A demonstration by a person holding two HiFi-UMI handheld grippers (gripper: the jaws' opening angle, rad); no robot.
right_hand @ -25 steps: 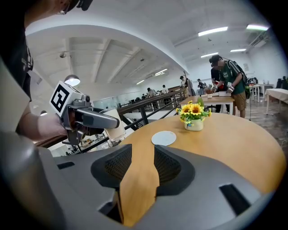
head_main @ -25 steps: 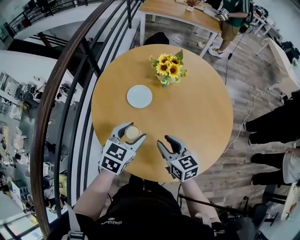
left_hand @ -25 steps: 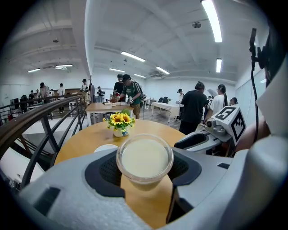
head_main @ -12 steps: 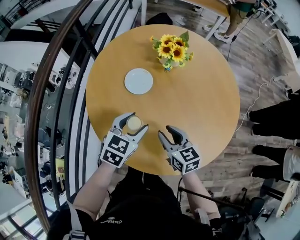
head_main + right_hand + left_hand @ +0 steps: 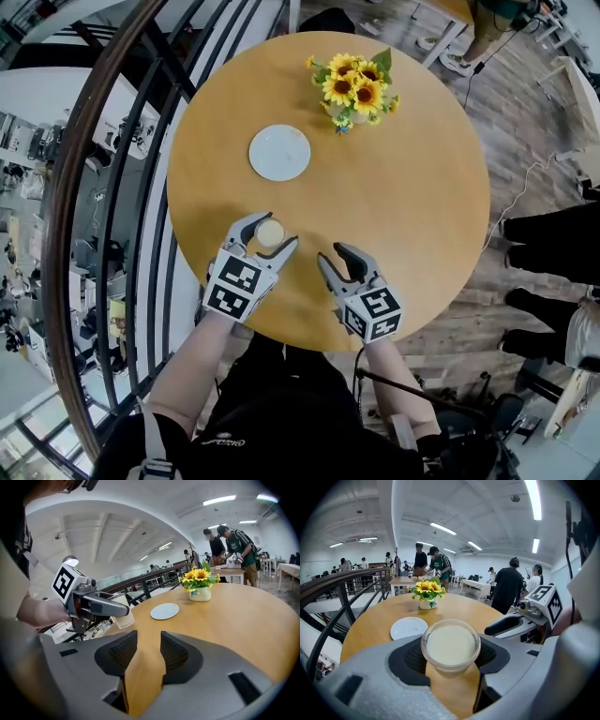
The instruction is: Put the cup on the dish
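A clear cup [image 5: 270,233] of pale creamy liquid sits between the pads of my left gripper [image 5: 273,232], which is shut on it at the near left of the round wooden table [image 5: 412,187]. In the left gripper view the cup [image 5: 451,645] fills the gap between both pads. The white dish [image 5: 279,152] lies bare on the table beyond the cup, toward the far left. My right gripper [image 5: 333,255] hovers beside the left one, open, with only tabletop showing between its jaws [image 5: 143,644].
A small vase of sunflowers [image 5: 354,89] stands at the table's far side. A dark railing [image 5: 122,187] curves close along the table's left edge. People's legs [image 5: 553,244] stand on the floor at the right.
Both grippers have sunk toward the tabletop, and the cup has stayed in the left jaws. The dish and flowers have not moved on the table.
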